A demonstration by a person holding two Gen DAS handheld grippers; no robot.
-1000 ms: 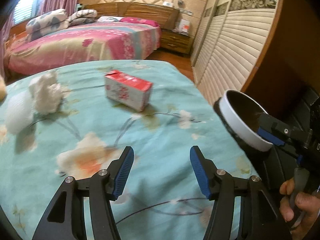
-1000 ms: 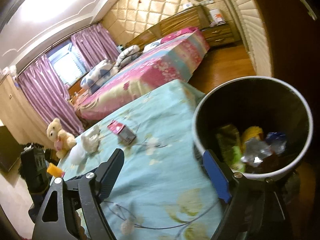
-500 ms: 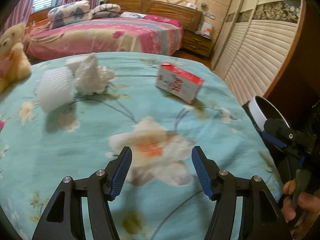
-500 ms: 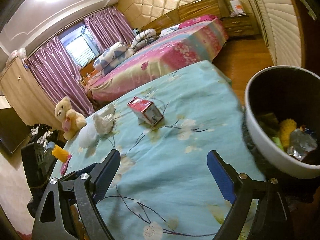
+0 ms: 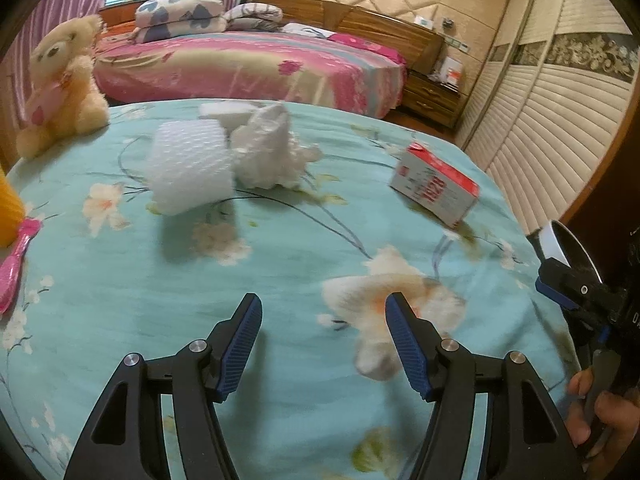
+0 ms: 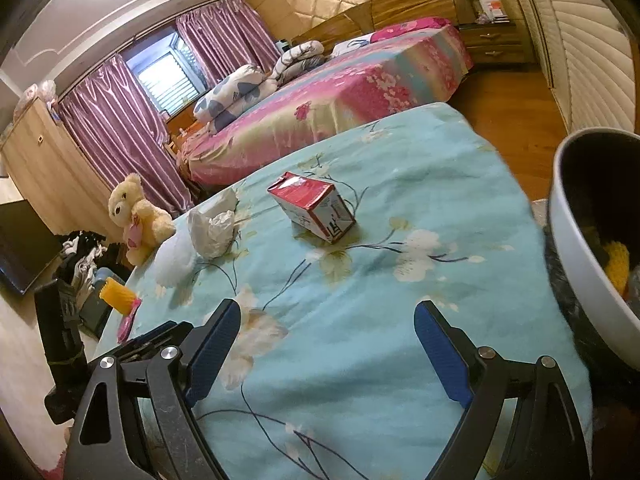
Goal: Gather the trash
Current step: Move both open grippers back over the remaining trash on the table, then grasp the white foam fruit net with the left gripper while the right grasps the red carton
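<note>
Bin [image 6: 576, 280] already holds some trash. You still must collect carton [image 6: 312, 210], crumpled paper [image 5: 272, 148], foam wrap [image 5: 190, 168] — left gripper [image 5: 322, 344], right gripper [image 6: 326, 344] both open, empty.

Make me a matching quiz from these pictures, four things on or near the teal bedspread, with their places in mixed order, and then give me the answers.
Things:
1. teddy bear
2. red and white carton
3. trash bin
4. crumpled white paper

Places:
A. beside the bed's right edge, already holding trash
B. lying on its side, mid-bedspread
C. touching the white foam netting
D. sitting at the far left corner

Pairs: 1-D, 2-B, 3-A, 4-C
</note>
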